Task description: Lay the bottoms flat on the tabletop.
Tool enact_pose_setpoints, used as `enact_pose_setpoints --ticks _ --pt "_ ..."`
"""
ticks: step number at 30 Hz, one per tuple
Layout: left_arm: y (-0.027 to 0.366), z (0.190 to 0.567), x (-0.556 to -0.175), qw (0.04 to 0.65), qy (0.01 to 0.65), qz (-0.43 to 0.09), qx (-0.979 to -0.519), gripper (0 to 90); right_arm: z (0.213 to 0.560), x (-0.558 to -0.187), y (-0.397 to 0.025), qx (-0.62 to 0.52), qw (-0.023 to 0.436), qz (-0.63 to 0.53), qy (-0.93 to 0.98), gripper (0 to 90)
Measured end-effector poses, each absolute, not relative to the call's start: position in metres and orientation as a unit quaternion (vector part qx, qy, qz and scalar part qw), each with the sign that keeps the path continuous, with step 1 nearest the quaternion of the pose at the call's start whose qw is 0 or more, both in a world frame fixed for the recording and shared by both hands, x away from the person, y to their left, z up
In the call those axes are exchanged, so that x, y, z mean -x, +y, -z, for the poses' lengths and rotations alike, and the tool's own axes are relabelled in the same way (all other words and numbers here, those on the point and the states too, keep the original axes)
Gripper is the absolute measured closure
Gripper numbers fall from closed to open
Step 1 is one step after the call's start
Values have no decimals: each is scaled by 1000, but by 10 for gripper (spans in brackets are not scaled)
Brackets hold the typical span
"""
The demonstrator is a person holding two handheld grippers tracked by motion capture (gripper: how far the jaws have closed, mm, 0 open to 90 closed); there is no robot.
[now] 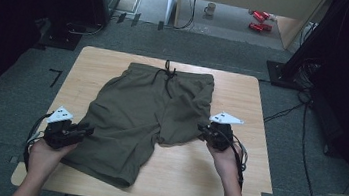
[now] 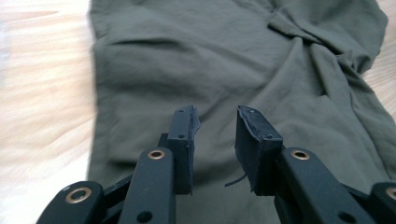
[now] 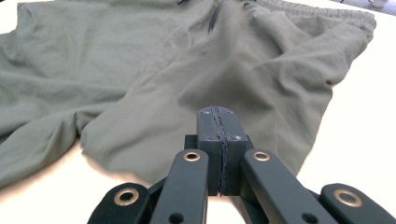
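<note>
Right claw (image 3: 219,140) closed, at shorts (image 3: 154,93) hem

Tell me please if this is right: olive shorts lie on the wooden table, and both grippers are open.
Not quite. Only the left gripper is open, over the shorts; the right gripper has its jaws pressed together, as the right gripper view shows. The wooden table part is correct.

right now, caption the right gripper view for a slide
Right gripper with fingers shut, over the hem of olive shorts on the table.
</note>
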State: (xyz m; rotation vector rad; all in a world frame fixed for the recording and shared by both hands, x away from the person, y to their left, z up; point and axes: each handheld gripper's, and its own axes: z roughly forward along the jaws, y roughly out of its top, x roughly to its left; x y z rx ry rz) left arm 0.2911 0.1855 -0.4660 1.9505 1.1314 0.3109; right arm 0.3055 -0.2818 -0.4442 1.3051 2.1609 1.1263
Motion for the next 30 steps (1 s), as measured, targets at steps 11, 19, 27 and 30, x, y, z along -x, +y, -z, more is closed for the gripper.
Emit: enact_pose_setpoints --ticks 11,19,27,30 --pt "158 470 -323 433 428 -95 -788 644 464 -317 -281 -460 213 -416 755 707" --pt "140 471 -340 431 419 -82 -795 603 464 -368 -277 -478 186 -414 752 560" --pt "128 475 -334 422 401 -79 -809 588 465 -410 -259 -468 192 -389 770 597" --pt "131 474 -329 429 403 -76 -805 585 470 -423 -254 -483 196 -379 765 555"
